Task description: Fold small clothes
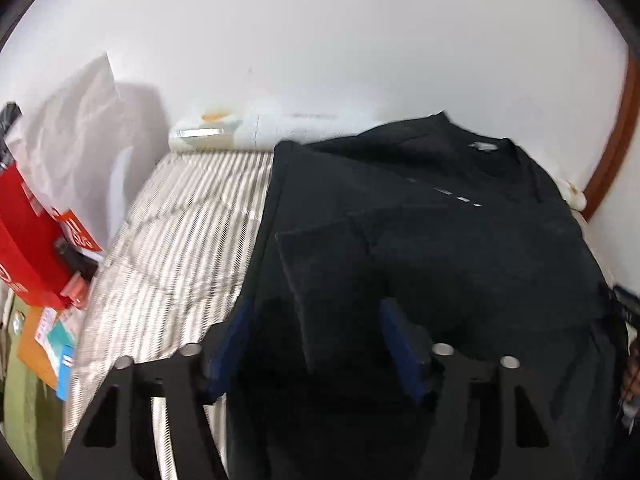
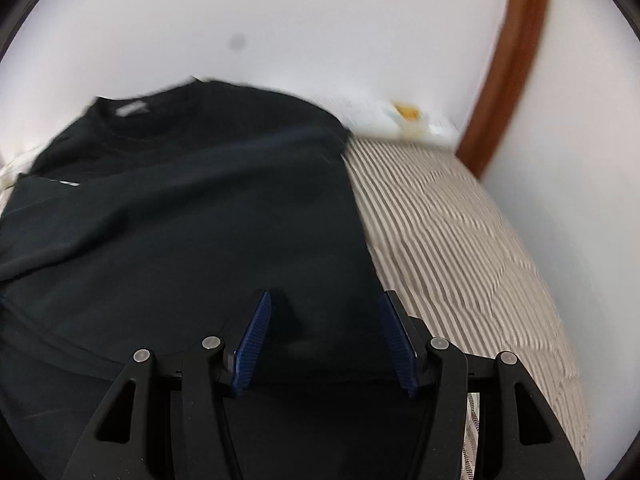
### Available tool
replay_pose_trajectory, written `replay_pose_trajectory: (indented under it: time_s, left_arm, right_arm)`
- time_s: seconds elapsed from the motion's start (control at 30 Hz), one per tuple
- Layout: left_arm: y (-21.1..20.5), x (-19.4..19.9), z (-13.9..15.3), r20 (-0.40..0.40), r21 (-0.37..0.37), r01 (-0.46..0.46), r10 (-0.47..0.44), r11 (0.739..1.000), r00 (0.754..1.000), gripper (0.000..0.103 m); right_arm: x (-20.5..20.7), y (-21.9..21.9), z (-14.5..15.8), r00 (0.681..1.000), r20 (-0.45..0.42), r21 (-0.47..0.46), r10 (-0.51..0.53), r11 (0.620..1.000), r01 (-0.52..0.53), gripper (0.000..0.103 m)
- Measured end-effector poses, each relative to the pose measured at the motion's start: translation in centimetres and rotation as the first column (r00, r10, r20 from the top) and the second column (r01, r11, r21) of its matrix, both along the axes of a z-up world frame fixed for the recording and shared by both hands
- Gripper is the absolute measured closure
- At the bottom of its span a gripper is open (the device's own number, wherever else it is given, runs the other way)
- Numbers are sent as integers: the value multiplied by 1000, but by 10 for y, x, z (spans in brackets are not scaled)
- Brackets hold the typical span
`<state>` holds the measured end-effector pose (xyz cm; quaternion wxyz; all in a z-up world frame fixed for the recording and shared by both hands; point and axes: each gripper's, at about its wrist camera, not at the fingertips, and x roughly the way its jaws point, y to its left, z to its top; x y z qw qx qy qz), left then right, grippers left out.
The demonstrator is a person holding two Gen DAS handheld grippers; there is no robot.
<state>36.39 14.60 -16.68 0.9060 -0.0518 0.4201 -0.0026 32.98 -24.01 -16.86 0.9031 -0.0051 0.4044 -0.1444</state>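
A black T-shirt (image 1: pixel 440 240) lies spread on a striped bed sheet (image 1: pixel 180 240), its collar with a label toward the wall. One sleeve is folded in over the body. My left gripper (image 1: pixel 318 340) hangs over the shirt's left side, jaws apart, with the folded sleeve flap lying between the blue pads (image 1: pixel 400 344); I see no pinch. In the right wrist view the T-shirt (image 2: pixel 180 220) fills the left half. My right gripper (image 2: pixel 326 332) stands open just above the shirt near its right edge, nothing clamped between its blue pads (image 2: pixel 254 332).
A red box (image 1: pixel 28 248), a white bag (image 1: pixel 76 140) and small cartons (image 1: pixel 56 340) crowd the bed's left side. A white wall runs behind. A brown wooden frame (image 2: pixel 508 60) stands at the right. Bare striped sheet (image 2: pixel 460 240) lies right of the shirt.
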Motion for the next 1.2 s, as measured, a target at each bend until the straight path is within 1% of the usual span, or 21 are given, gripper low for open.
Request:
replay_pose_trajectory:
  time_s: [0.03,0.1,0.13,0.17,0.2,0.23,0.27,0.3,0.37,0.4,0.43,0.53,0.67,0.77,0.87,0.97,1.1,1.13,1.2]
  left_arm:
    - [0,5,-6,-19,-18,1,-1,1000,1000,55]
    - [0,11,-15,-42,-72,6,-9,997,999,77]
    - [-1,11,-15,-33,-58,1,-3,998,999,86]
    - [-1,7,-8,5,-2,-12,12,1000,1000,95]
    - [1,3,-1,35,-1,-6,6,1000,999,96]
    - [4,-1,4,59,-4,-12,12,1000,998,96]
    - [5,-3,6,63,7,-19,19,1000,998,96]
    - [5,-2,3,47,22,-18,17,1000,999,96]
    - [5,2,-2,21,29,-12,11,999,1000,96]
    - [2,2,-6,13,45,-12,11,999,1000,96]
    - [0,1,-7,11,56,-10,9,998,1000,96]
    - [-3,-7,-1,25,75,-10,8,997,1000,95]
    - [-1,-21,9,33,60,-12,10,998,999,95]
    - [-4,-32,16,39,40,-6,4,999,999,95]
    - [-13,-50,28,53,68,12,-15,998,998,93]
    - [-23,-70,42,78,87,13,-19,996,997,92]
    - [-30,-100,58,86,46,37,-41,998,995,92]
    - [-33,-108,62,92,51,40,-44,998,995,89]
    - [-37,-127,69,112,72,38,-45,997,993,68]
  right_arm:
    - [1,-4,-6,1000,-9,17,8,1000,-8,47]
    - [-3,-9,-8,1000,21,32,13,999,-13,47]
    - [-5,-10,-6,999,35,36,15,999,-17,47]
    - [-9,-10,-2,998,68,43,15,999,-18,47]
    - [-15,-13,5,993,119,55,12,998,-19,47]
    - [-17,-16,8,991,136,60,10,998,-19,47]
    - [-17,-18,9,991,136,63,16,998,-25,47]
    - [-14,-20,8,992,125,61,26,998,-34,47]
    - [-7,-23,-2,996,91,49,5,999,-10,47]
    - [-4,-26,-10,998,64,53,-8,999,5,47]
    - [-4,-30,-15,999,52,77,-7,997,3,47]
    - [-13,-37,-7,997,72,108,-28,994,21,46]
    - [-30,-37,8,995,97,97,-20,995,10,46]
    - [-48,-34,16,994,109,64,-7,998,0,46]
    - [-76,-29,25,991,131,48,-7,999,1,46]
    - [-100,-33,31,991,135,58,-14,998,6,46]
    - [-135,-31,36,993,115,67,25,997,-33,46]
    - [-145,-30,37,993,113,67,38,997,-46,46]
    - [-163,-28,38,992,112,62,56,996,-63,46]
